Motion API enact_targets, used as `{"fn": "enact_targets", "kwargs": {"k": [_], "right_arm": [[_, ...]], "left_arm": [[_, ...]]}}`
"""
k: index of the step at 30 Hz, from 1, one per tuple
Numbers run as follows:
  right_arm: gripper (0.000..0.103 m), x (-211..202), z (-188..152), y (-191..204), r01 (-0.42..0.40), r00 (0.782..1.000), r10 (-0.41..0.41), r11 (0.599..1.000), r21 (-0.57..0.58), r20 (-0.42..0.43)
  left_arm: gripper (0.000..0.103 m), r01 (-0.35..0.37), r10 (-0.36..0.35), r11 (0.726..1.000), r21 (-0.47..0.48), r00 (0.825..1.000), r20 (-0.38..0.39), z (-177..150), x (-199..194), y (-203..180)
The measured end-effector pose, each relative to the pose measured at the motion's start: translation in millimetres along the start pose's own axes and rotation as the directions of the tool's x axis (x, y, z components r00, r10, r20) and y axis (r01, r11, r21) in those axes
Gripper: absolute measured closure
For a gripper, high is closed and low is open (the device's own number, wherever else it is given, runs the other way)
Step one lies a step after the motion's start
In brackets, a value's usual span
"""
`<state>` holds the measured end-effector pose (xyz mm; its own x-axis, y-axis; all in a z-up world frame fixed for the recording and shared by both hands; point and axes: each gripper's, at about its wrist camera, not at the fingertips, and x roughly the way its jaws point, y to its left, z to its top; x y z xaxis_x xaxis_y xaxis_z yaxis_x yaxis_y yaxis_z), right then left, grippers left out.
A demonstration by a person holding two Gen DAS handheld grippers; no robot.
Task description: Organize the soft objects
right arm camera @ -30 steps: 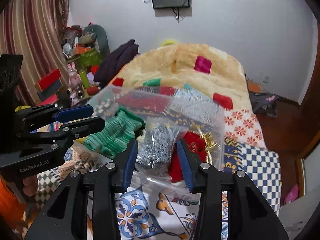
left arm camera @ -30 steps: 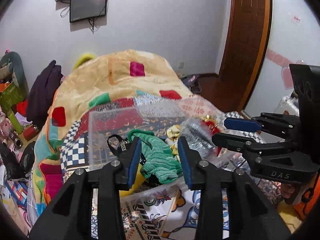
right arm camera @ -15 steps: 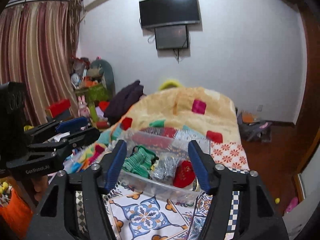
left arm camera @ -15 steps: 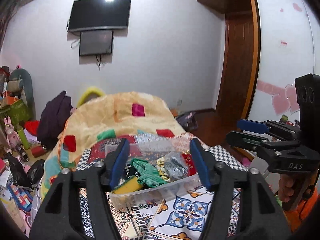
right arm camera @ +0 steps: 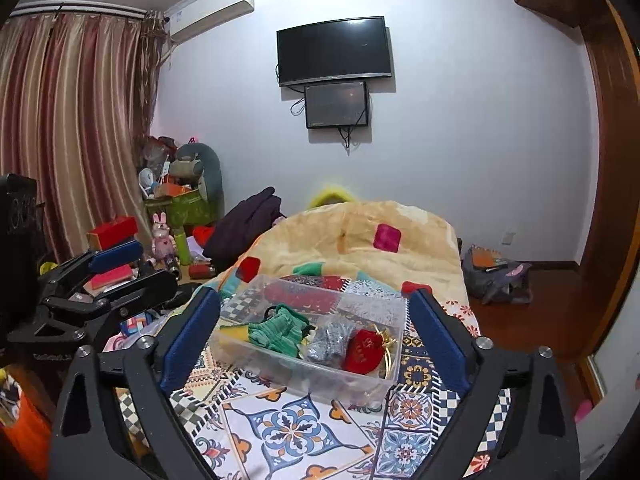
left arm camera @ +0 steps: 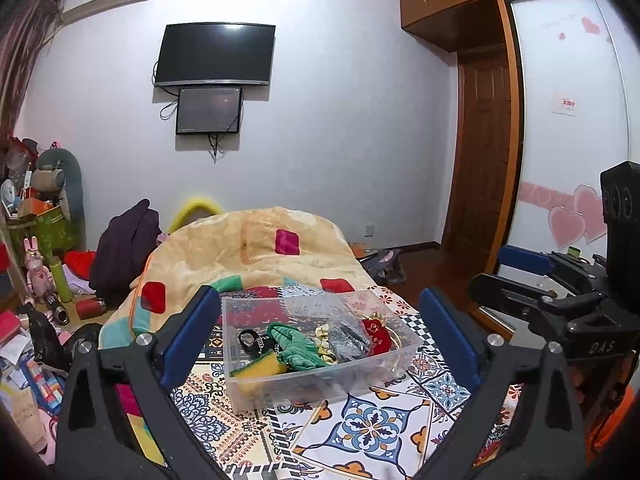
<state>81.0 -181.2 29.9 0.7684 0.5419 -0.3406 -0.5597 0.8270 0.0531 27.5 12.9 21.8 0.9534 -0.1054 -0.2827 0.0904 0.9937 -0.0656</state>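
Clear plastic bin (right arm camera: pixel 320 378) of soft objects on patterned bedspread (right arm camera: pixel 304 436), between wide-spread right gripper (right arm camera: pixel 314 332) fingers.

A bed covered by a patchwork cloth of ornate tile and checker prints (left arm camera: pixel 372 428) (right arm camera: pixel 288 424) spreads out below and ahead of both grippers. Directly on it, straight ahead between the spread fingers of each, rests a clear rectangular plastic bin (left arm camera: pixel 320 388) (right arm camera: pixel 280 364) holding soft items. Beyond the bin, farther from the grippers, a cream fleece blanket with coloured squares (left arm camera: pixel 248 248) (right arm camera: pixel 352 240) lies heaped on the bed.
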Motion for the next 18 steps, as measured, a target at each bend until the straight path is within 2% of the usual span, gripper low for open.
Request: {"fn": "enact_targets", "kwargs": {"k": [18], "right_arm": [[0.005, -7.0, -6.9, -3.1, -0.002, 1.000, 0.002, 1.000, 0.010, 0.004]], "left_arm": [[0.001, -0.006, 0.006, 1.000, -0.003, 1.000, -0.009, -5.8, 2.9, -0.5]]}}
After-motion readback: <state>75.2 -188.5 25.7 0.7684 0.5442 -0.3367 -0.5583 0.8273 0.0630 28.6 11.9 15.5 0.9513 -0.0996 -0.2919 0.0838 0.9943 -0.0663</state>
